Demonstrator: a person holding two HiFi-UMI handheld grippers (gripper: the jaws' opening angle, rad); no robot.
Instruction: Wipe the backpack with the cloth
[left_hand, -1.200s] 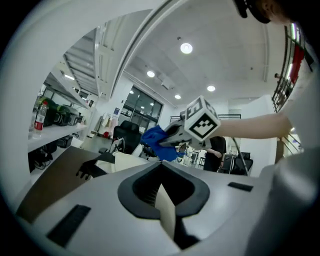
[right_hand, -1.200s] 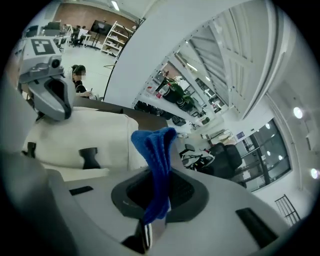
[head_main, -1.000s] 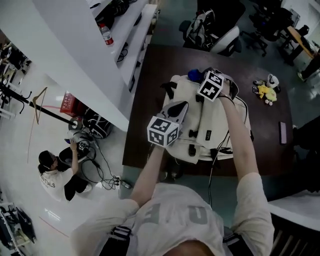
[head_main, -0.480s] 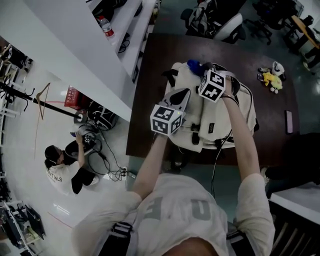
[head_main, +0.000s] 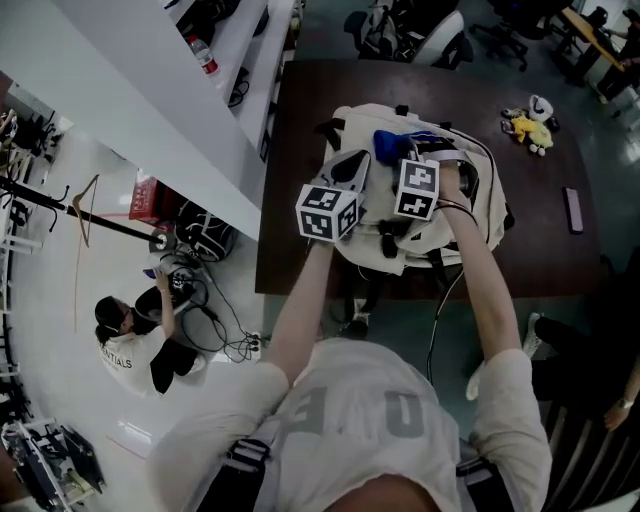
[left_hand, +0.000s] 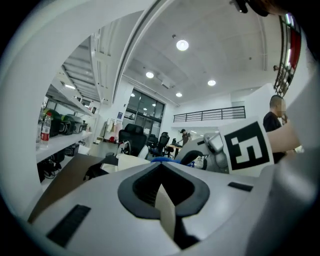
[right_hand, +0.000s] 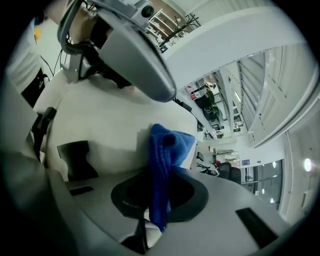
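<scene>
Dark, wood-toned tabletop (head_main: 290, 200) carries the cream backpack (head_main: 485, 205), which lies flat. The right gripper (right_hand: 146, 226) has its jaws pinching the blue cloth (right_hand: 167, 150), a fuzzy terry fold that stands up between them against the backpack's smooth pale panel. The left gripper (left_hand: 165, 202) has its jaws pressed together with nothing between them. It hangs level just beside the cloth over the backpack's upper left part, and its grey shell crosses the right gripper view above the cloth. Black straps and buckles edge the backpack's fabric. Farther right on the tabletop, well apart, lie a yellow plush toy (head_main: 527, 125) and a flat dark device (head_main: 572, 208). Office chairs (head_main: 425, 30) stand beyond. To the left runs a white shelf (head_main: 150, 110) with a bottle (head_main: 201, 55), and a person (head_main: 130, 345) crouches on the floor among cables.
</scene>
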